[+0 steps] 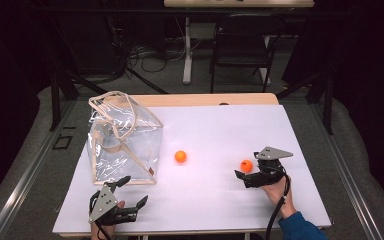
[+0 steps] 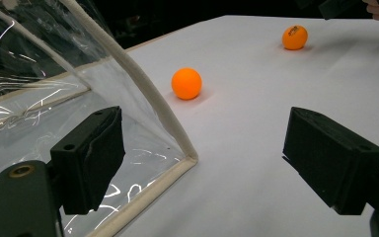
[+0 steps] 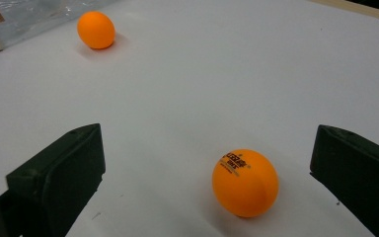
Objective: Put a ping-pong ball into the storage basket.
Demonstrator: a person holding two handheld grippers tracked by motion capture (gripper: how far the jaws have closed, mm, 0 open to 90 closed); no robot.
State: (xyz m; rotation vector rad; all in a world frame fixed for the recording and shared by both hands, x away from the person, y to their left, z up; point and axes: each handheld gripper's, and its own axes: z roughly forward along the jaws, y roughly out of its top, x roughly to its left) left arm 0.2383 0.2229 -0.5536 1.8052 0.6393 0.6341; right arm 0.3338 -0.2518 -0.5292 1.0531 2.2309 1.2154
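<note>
Nothing looks packed yet. At left, the clear plastic tote bag point(image 1: 124, 140) stands empty, the left gripper point(image 1: 130, 194) spread wide below it. Mid-frame lies one orange ping-pong ball point(image 1: 180, 156); right of centre, another orange ball point(image 1: 246, 165) sits between the right gripper's point(image 1: 247, 170) parted jaws, ungrasped.

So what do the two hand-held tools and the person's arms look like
Both are black with two blocky, flat-faced jaws. The left tool and right tool each carry a grey three-cornered plate on top. A black cable trails from the right one along the forearm. The right arm wears a blue sleeve.
</note>
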